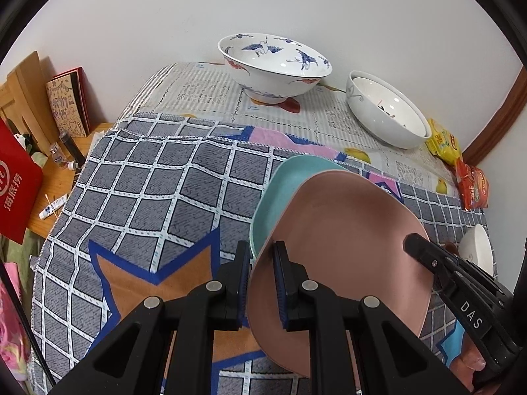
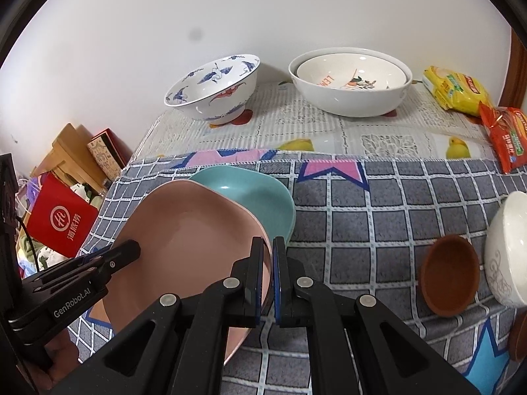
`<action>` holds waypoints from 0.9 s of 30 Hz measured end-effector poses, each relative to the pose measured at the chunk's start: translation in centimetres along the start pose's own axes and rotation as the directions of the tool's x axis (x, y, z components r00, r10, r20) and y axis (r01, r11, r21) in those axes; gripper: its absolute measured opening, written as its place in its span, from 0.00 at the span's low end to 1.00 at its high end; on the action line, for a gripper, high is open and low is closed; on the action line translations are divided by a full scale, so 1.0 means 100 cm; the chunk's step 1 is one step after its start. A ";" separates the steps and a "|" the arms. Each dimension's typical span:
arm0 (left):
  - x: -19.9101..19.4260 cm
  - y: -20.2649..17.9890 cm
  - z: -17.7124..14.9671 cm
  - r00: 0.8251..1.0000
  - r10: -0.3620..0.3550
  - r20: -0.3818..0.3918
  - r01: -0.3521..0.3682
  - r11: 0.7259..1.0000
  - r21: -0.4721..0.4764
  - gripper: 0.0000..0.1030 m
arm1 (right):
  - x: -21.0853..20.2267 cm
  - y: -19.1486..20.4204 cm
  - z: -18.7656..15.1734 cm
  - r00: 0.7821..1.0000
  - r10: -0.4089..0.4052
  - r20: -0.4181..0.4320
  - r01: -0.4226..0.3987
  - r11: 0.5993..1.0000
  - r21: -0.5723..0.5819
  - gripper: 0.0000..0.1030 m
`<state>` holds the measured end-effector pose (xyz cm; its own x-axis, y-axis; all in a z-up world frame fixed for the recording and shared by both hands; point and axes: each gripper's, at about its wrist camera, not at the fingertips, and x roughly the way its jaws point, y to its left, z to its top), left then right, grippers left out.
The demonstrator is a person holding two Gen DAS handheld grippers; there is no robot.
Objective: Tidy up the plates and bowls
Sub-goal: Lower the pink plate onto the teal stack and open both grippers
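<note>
At the left edge of the right wrist view a red bag [image 2: 62, 222] and wooden furniture [image 2: 66, 154] stand against the white wall [image 2: 131, 16]. The left gripper [image 1: 262, 256] is clamped on the pink plate [image 2: 184, 230], at lower left; the right gripper [image 2: 268, 250] pinches its opposite rim. A teal plate [image 2: 257, 197] lies under it on the checked cloth [image 2: 362, 214]. Behind, at centre, a crane-painted bowl [image 2: 214, 89] and nested white bowls [image 2: 350, 89] sit on a pale mat [image 2: 296, 125]. Snack packets [image 2: 457, 90] are at upper right; a brown bowl [image 2: 449, 276] lies at lower right.
</note>
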<state>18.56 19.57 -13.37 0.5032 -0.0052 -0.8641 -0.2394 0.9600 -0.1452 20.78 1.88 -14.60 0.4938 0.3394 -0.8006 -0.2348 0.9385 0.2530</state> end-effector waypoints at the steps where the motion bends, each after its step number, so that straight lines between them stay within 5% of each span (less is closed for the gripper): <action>1: 0.002 0.000 0.000 1.000 0.006 -0.003 -0.006 1.000 -0.001 0.14 | 0.002 0.000 0.000 1.000 0.002 -0.003 -0.002 1.000 0.000 0.06; 27: 0.043 -0.002 0.027 1.000 0.028 -0.011 -0.028 0.999 -0.026 0.14 | 0.051 -0.015 0.026 0.999 0.032 -0.035 -0.032 0.999 0.012 0.06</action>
<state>23.00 20.11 -15.75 0.4873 0.0184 -0.8730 -0.2753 0.9520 -0.1336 25.81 2.38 -17.70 0.4562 0.3668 -0.8108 -0.2398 0.9281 0.2850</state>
